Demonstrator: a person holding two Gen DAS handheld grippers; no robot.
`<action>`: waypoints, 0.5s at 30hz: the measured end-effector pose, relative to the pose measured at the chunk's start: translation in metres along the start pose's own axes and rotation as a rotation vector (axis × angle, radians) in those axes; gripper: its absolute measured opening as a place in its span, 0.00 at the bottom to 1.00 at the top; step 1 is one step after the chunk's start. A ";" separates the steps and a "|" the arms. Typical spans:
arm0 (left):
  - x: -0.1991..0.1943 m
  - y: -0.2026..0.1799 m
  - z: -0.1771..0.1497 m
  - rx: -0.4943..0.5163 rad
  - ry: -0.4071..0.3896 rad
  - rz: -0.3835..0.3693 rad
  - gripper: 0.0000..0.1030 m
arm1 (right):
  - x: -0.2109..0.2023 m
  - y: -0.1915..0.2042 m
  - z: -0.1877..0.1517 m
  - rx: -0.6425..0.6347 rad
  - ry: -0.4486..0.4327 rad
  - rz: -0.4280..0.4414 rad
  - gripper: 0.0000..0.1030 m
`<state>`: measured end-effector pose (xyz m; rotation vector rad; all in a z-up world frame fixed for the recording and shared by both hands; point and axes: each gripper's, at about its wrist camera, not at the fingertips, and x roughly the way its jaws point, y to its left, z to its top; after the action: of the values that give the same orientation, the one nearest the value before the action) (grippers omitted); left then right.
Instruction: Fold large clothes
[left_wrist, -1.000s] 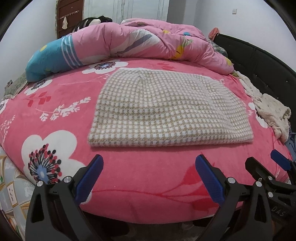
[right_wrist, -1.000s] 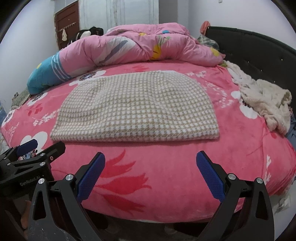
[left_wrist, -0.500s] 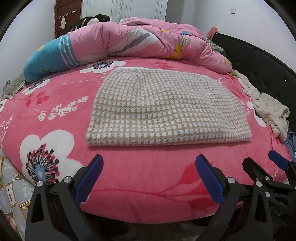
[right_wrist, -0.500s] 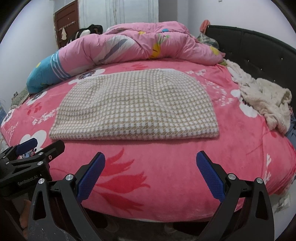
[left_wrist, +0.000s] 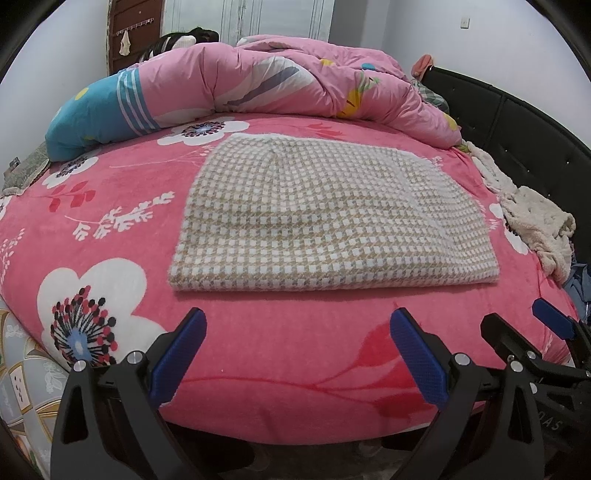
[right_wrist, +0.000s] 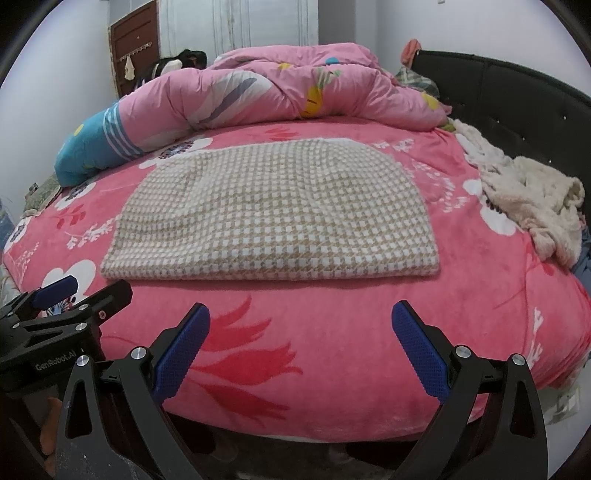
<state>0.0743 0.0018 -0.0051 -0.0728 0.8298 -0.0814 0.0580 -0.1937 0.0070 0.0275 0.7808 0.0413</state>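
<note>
Left claw (left_wrist: 297, 354) spread wide, right claw (right_wrist: 300, 350) likewise (both empty), side by side, level, pointing forward

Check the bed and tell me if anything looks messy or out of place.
The checked garment lies flat and neatly folded on the pink sheet. What stands out is a cream fleecy garment crumpled in a heap by the black headboard, and the pink quilt bunched along the far side. Both tools are open and hold nothing.

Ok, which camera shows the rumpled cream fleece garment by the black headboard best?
Right wrist view: the rumpled cream fleece garment lies whole and larger, beside the black headboard. The left wrist view shows it squeezed against the picture's right edge, smaller and distorted.
</note>
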 end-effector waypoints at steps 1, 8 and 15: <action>-0.001 -0.001 0.000 0.000 -0.001 0.000 0.95 | 0.000 0.000 0.000 0.000 0.000 0.000 0.92; -0.002 -0.001 0.001 -0.004 -0.006 0.000 0.95 | -0.001 0.001 0.002 -0.005 -0.003 0.000 0.92; -0.004 0.002 0.001 -0.003 -0.011 -0.001 0.95 | -0.001 0.002 0.002 -0.004 -0.003 -0.003 0.92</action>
<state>0.0725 0.0041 -0.0017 -0.0766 0.8190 -0.0807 0.0582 -0.1919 0.0093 0.0228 0.7776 0.0404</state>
